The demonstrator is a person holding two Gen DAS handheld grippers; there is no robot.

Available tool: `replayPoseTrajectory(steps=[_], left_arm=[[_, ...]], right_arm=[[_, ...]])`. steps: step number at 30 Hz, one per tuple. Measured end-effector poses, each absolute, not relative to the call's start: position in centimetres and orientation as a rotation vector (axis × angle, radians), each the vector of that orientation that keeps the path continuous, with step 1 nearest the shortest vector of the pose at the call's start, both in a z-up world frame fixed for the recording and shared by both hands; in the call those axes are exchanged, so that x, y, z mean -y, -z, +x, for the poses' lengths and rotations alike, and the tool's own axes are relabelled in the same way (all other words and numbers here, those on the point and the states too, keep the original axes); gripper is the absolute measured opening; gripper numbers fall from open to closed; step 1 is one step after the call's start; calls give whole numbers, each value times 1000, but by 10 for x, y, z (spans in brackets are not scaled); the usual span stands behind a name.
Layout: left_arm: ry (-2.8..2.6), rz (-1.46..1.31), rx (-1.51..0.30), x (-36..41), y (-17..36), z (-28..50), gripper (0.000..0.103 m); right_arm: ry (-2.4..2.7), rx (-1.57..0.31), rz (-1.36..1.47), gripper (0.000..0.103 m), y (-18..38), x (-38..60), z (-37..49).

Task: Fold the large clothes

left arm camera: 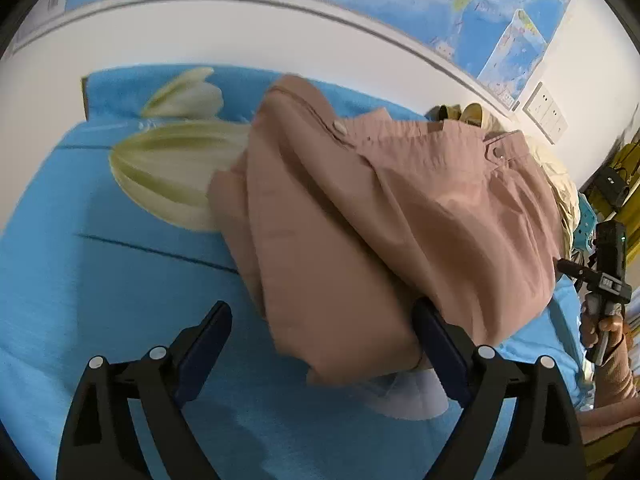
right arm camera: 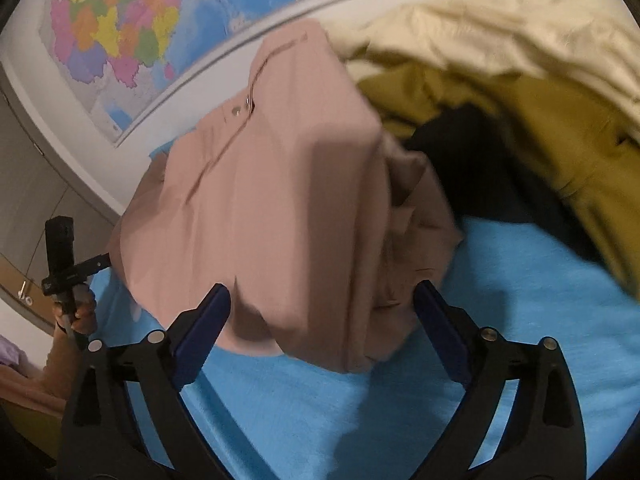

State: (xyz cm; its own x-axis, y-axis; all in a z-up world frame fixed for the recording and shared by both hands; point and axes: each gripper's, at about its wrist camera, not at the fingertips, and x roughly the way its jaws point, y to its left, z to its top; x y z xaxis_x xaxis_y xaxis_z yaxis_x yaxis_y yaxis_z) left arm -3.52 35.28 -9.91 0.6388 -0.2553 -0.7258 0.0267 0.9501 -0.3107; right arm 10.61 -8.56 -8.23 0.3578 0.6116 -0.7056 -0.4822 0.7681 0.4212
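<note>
A dusty-pink garment [left arm camera: 380, 216] with snap buttons lies bunched and partly folded on the blue bed cover [left arm camera: 100, 280]. It also shows in the right wrist view [right arm camera: 280, 208]. My left gripper [left arm camera: 322, 328] is open, its jaws wide apart at the garment's near edge, nothing held. My right gripper [right arm camera: 322, 312] is open too, its jaws on either side of the garment's near hem, which hangs between them unclamped. The right gripper's body and the hand on it show at the right of the left wrist view [left arm camera: 608, 276]. The left gripper's body shows at the left of the right wrist view [right arm camera: 64, 264].
A pile of other clothes, cream [right arm camera: 500, 28], olive [right arm camera: 560, 140] and black [right arm camera: 480, 168], lies behind the pink garment. The cover has a white flower print [left arm camera: 168, 168]. A wall map [right arm camera: 128, 28] hangs above the bed. Wall sockets [left arm camera: 546, 110] are at the right.
</note>
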Motion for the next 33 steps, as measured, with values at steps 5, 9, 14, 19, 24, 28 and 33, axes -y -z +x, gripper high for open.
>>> replayPoseTrajectory(steps=[5, 9, 14, 19, 24, 28, 33], left_arm=[[176, -310, -865, -341, 99, -34, 30], [219, -416, -829, -351, 76, -47, 15], [287, -416, -765, -349, 36, -89, 13], [281, -438, -836, -358, 62, -126, 16], [150, -402, -953, -361, 100, -127, 34], [97, -354, -761, -365, 57, -142, 64], [205, -222, -718, -330, 30, -122, 75]], right_arm=[[-771, -990, 222, 21, 86, 77, 111], [-848, -951, 299, 13, 56, 90, 96], [-948, -866, 368, 9, 11, 119, 49], [-878, -975, 370, 9, 33, 143, 24], [-610, -1112, 226, 46, 73, 143, 34], [-599, -950, 160, 65, 36, 136, 36], [-657, -854, -6, 77, 14, 80, 53]])
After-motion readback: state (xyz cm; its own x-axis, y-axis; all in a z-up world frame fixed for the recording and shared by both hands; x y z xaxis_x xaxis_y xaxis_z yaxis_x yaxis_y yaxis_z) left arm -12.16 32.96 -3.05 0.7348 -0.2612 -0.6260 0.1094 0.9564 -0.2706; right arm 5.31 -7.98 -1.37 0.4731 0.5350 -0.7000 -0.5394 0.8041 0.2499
